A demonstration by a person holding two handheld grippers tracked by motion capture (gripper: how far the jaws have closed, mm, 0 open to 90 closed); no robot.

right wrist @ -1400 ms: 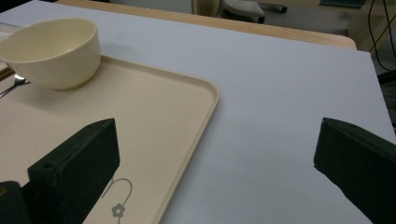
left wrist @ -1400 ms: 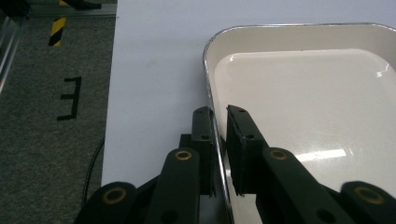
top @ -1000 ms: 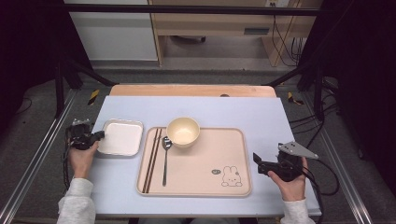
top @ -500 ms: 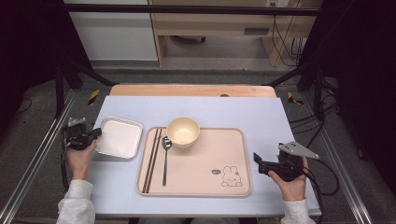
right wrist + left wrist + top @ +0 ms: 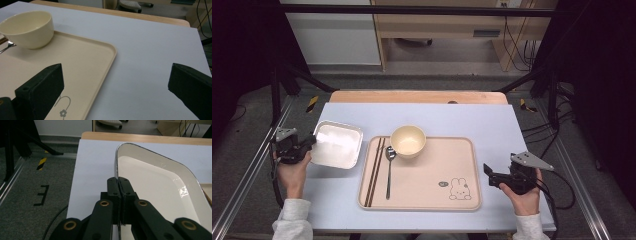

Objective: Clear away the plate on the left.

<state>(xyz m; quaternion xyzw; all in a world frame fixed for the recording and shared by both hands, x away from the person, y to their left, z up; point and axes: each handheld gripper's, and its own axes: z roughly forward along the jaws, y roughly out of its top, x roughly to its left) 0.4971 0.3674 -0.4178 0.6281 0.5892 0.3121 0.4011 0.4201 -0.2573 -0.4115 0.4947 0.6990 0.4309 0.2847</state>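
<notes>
A white rectangular dish (image 5: 338, 145) lies at the table's left, just left of a beige tray (image 5: 432, 175). My left gripper (image 5: 311, 143) is shut on the dish's left rim; in the left gripper view its jaws (image 5: 119, 180) pinch the thin edge of the dish (image 5: 155, 190). On the tray stand a cream bowl (image 5: 408, 141), a spoon (image 5: 389, 165) and dark chopsticks (image 5: 374, 171). My right gripper (image 5: 488, 175) hovers open just off the tray's right edge, with nothing between its fingers (image 5: 116, 75). The right gripper view also shows the bowl (image 5: 27, 28) and the tray (image 5: 82, 62).
A light blue mat (image 5: 472, 120) covers the table, with a wooden strip (image 5: 412, 96) at its far edge. Metal frame rails (image 5: 242, 180) run along both sides. A rabbit drawing (image 5: 459, 189) marks the tray's near right corner.
The left gripper has drawn a little to the left with the dish rim in its jaws, and the dish has shifted and turned slightly. The right gripper has stayed in place.
</notes>
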